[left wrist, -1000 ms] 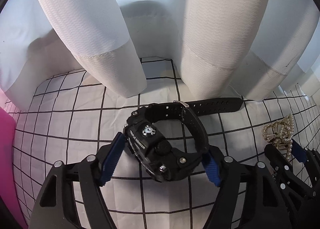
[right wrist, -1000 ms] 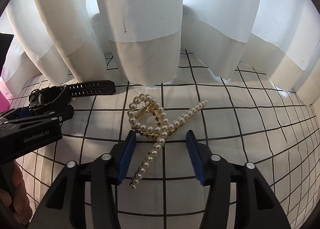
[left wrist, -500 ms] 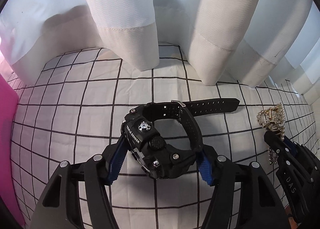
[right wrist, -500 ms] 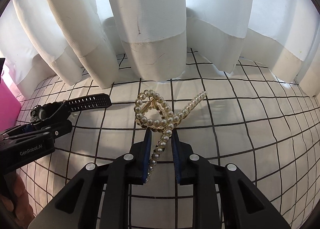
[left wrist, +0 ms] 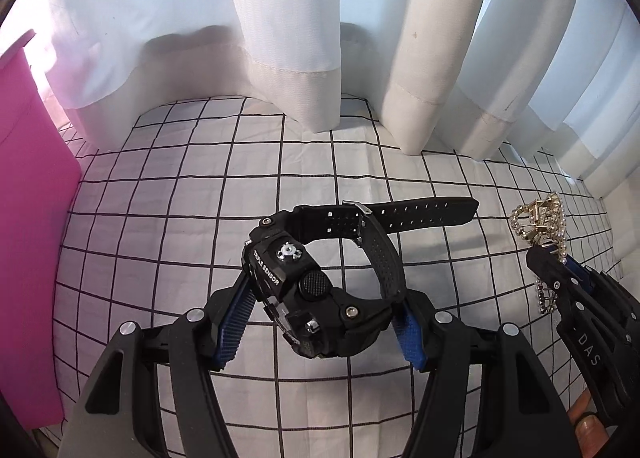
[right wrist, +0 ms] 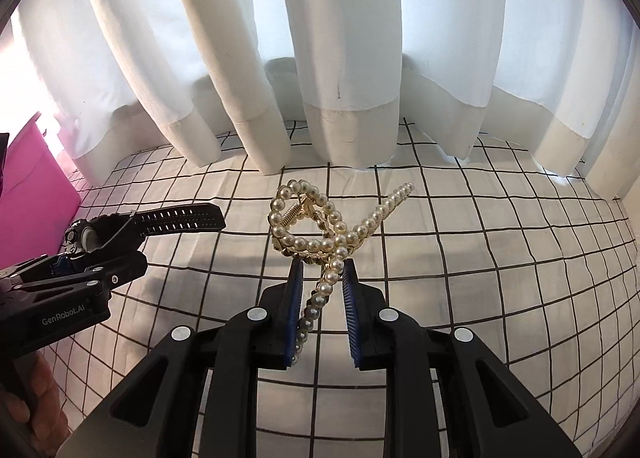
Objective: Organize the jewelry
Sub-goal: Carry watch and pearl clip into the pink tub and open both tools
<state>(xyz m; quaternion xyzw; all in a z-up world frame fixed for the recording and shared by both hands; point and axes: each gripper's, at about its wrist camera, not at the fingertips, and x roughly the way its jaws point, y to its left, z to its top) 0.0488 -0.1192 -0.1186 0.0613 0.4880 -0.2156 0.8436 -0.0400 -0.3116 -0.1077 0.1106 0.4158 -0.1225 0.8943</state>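
Observation:
A chunky black wristwatch (left wrist: pixel 316 290) hangs above the checked cloth, with my left gripper (left wrist: pixel 322 302) shut on its case. Its strap (right wrist: pixel 180 218) sticks out to the right. In the right wrist view a gold hair clip lined with pearls (right wrist: pixel 320 226) is held off the cloth. My right gripper (right wrist: pixel 322 274) is shut on the clip's lower pearl arm. The clip (left wrist: pixel 540 218) and the right gripper (left wrist: pixel 560 270) also show at the right edge of the left wrist view. The left gripper (right wrist: pixel 80 270) appears at the left of the right wrist view.
A white cloth with a black grid (left wrist: pixel 200 198) covers the surface. White curtain folds (left wrist: pixel 292 38) hang along its far edge. A pink box (left wrist: pixel 28 218) stands at the left. A person's fingers (right wrist: pixel 36 398) grip the left tool's handle.
My right gripper closed on the pearl clip and lifted it off the cloth. My left gripper carried the watch leftward and slightly up, bringing the pink box further into view.

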